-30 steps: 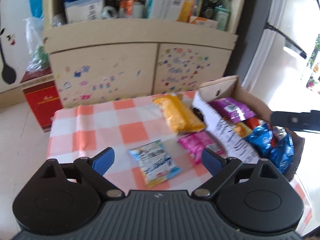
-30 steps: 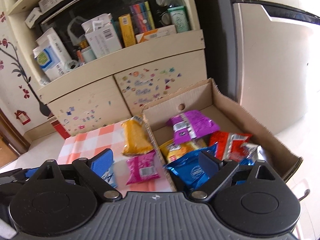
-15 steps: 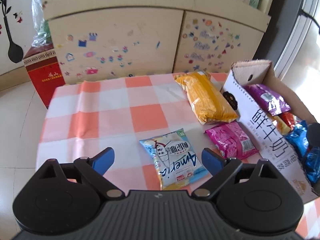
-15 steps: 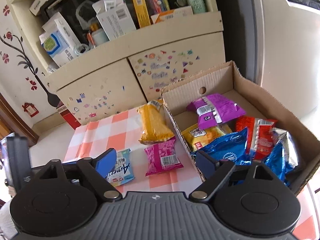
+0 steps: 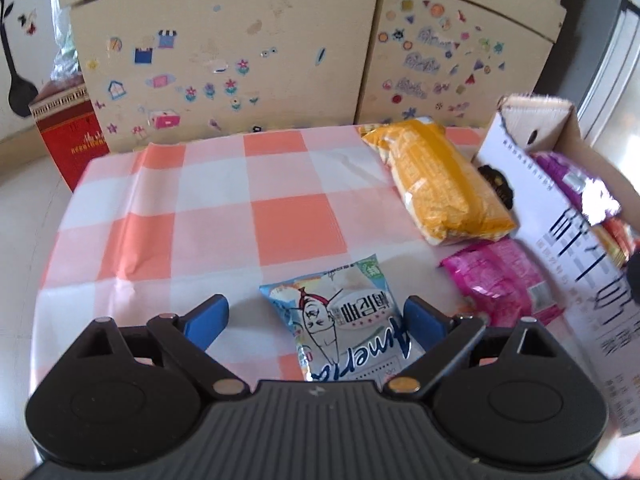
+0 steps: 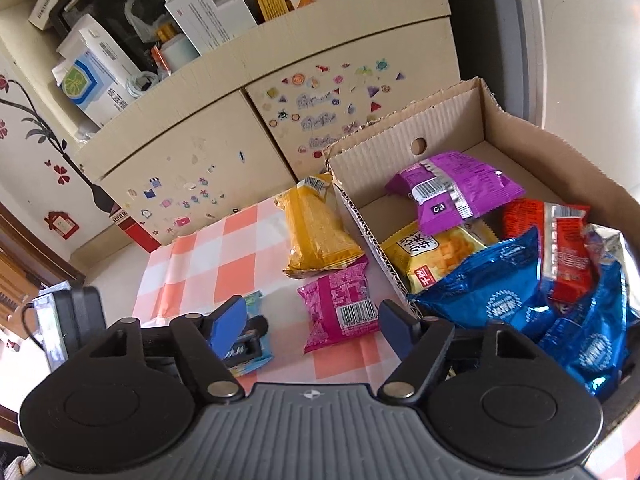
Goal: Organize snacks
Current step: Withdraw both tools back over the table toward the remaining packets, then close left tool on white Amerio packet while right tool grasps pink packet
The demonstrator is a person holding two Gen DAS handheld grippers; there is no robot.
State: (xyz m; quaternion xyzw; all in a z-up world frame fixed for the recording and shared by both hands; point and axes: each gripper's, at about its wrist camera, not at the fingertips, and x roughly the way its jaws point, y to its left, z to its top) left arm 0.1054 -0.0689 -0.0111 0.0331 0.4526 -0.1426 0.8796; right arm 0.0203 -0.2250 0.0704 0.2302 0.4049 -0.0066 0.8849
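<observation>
Left wrist view cuts off the near end of the pale blue snack packet (image 5: 344, 320) behind the left gripper (image 5: 316, 318), whose blue fingers stand wide apart on either side of the packet without touching it. The cardboard box (image 5: 560, 216) at the right is only partly in frame, and its contents are mostly hidden by its white printed wall. In the right wrist view the right gripper (image 6: 310, 322) hangs above the near end of the pink packet (image 6: 340, 312); its jaws are closing, but the pads do not press on anything. The left gripper's dark body (image 6: 68, 320) blocks most of the blue packet there. Three packets lie on the checked tablecloth (image 5: 208, 208): the pale blue one nearest, the pink one to its right just beside the box, and a long yellow one (image 5: 440, 184) farther back, also beside the box. Inside the box lie a purple packet (image 6: 452, 190), a yellow one (image 6: 436, 256), a red one (image 6: 560, 240) and blue foil bags (image 6: 500, 292), whose exact number is hard to tell. A cabinet with stickers (image 5: 224, 60) stands beyond the table, with a red box (image 5: 72, 136) at far left.
</observation>
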